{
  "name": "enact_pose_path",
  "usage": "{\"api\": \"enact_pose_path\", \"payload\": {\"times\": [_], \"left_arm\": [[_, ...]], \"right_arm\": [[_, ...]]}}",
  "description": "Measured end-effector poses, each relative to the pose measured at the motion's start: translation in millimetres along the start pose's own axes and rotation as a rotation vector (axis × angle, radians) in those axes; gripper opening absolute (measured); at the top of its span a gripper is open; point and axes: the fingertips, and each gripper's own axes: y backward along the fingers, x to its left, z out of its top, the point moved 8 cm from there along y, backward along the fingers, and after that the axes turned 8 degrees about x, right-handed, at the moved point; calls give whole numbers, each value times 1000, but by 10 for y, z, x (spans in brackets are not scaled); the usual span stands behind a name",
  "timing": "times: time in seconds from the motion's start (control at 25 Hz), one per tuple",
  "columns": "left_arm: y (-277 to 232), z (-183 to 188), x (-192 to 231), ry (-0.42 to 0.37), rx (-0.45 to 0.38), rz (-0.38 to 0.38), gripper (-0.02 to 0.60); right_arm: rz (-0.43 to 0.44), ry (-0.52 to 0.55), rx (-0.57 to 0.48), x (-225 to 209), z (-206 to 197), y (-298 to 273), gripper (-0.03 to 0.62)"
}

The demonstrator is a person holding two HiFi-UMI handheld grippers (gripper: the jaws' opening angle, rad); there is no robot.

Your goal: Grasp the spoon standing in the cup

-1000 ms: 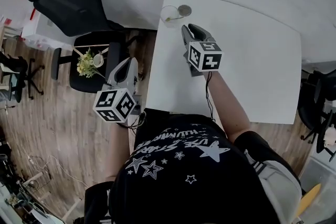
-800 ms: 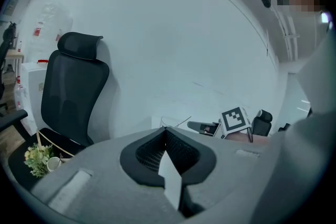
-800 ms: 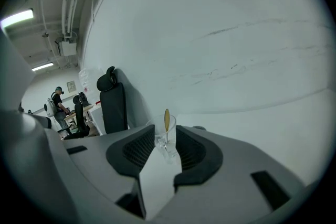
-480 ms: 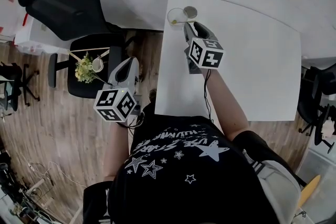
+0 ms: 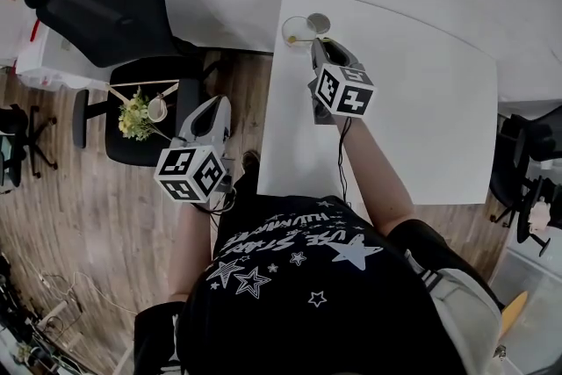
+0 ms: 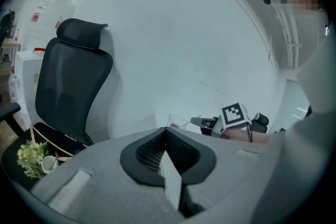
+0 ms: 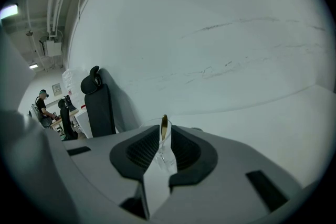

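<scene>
At the far left corner of the desk, the right tongs have just been closing and their jaws now leave only a slim gap. The spoon stands upright in that gap. A sliver of space still shows beside its handle, so the pads do not seem to be pressing on it yet. Just past the jaw tips is the clear cup that holds the spoon, with a small grey disc beside it. Both sit close to the desk's far edge. The left tongs hang off the desk's left edge over the wooden floor, jaws together and empty, near a black chair. The main risk is an off-centre squeeze: one pad meeting the handle first would lever it against the rim and tip or slide the light cup toward the nearby edge. The thin handle could also swivel in the pads.
</scene>
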Motion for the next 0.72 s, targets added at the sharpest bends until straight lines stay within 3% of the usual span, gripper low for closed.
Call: {"api": "enact_pose_path", "payload": {"times": [0.72], "left_arm": [[184,-90,-60,25,-34,59,8]], "right_arm": [[21,16,-20,-15,78,18,17]]}}
